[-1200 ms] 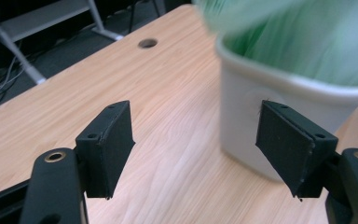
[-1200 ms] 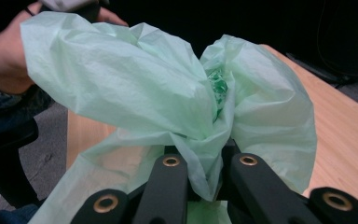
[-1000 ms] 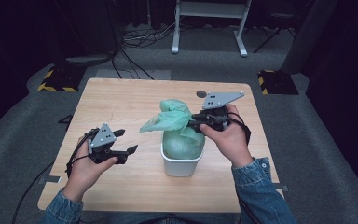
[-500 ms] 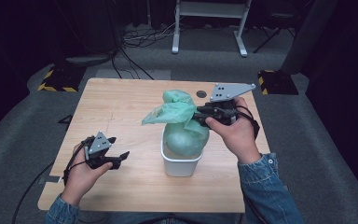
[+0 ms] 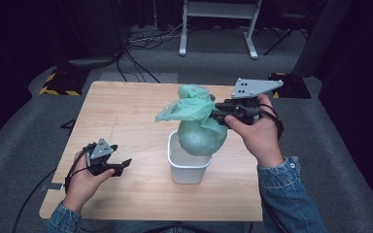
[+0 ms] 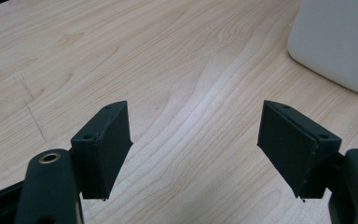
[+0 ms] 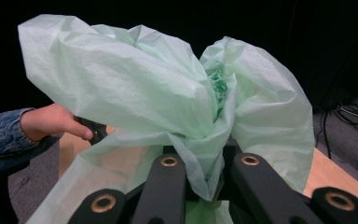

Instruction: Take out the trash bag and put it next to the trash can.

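Observation:
A pale green plastic bag point(image 5: 199, 131) hangs by its gathered neck above a small white bin point(image 5: 187, 167), its rounded bottom still inside the rim. My right gripper point(image 5: 214, 114) is shut on the bag's neck; in the right gripper view the bunched film point(image 7: 135, 98) billows above the closed jaws of that gripper point(image 7: 205, 179). My left gripper point(image 5: 121, 166) rests low over the table at the left front, open, with nothing between its jaws. In the left gripper view my left gripper point(image 6: 196, 140) faces bare wood, with the white bin point(image 6: 338, 42) at the upper right.
The wooden table point(image 5: 126, 116) stands on grey carpet. A metal stand point(image 5: 218, 24) and cables point(image 5: 141, 41) lie on the floor beyond the far edge. A yellow-black striped block point(image 5: 58, 82) sits at the back left.
My right gripper has risen with the bag, lifting it partly out of the bin. My left gripper has sunk toward the table and drawn back to the near left.

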Motion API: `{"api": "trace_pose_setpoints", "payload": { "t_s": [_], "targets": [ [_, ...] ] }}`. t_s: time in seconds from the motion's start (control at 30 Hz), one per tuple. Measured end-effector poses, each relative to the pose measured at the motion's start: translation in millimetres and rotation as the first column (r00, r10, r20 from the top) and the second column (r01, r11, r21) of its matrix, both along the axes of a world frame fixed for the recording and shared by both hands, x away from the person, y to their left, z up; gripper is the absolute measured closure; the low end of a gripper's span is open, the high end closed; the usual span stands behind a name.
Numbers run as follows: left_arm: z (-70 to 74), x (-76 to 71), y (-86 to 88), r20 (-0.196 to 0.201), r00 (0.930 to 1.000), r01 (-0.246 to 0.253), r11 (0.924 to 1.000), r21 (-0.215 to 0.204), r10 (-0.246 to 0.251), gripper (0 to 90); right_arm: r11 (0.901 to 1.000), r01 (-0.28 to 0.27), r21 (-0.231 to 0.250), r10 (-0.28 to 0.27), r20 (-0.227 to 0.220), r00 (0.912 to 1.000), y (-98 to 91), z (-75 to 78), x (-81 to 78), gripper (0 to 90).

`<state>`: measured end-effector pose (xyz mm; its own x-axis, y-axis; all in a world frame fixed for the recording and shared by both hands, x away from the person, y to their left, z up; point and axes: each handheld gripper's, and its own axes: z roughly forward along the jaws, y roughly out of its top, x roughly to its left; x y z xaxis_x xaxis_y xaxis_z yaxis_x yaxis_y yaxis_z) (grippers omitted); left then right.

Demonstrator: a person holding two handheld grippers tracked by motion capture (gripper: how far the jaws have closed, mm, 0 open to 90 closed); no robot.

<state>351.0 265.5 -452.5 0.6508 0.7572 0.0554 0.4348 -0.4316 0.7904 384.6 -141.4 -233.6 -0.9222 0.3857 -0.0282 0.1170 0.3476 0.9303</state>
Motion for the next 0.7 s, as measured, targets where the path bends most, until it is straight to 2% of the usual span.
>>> {"api": "trace_pose_setpoints", "payload": {
  "t_s": [0.4, 0.7],
  "targets": [
    [-5.5, 0.9, -0.7, -0.02, 0.9998, 0.009, 0.9999, 0.011, -0.009, 24.8, 0.9971, 0.076, 0.011, -0.076, 0.021, 0.9969, -36.2, 9.3, -3.6, 86.2],
    [-9.2, 1.6, 0.3, -0.026, 0.9996, 0.008, 0.9998, 0.018, -0.007, 24.3, 0.989, 0.147, 0.013, -0.148, 0.036, 0.9884, -68.1, 13.6, -7.1, 86.2]
  ]
}}
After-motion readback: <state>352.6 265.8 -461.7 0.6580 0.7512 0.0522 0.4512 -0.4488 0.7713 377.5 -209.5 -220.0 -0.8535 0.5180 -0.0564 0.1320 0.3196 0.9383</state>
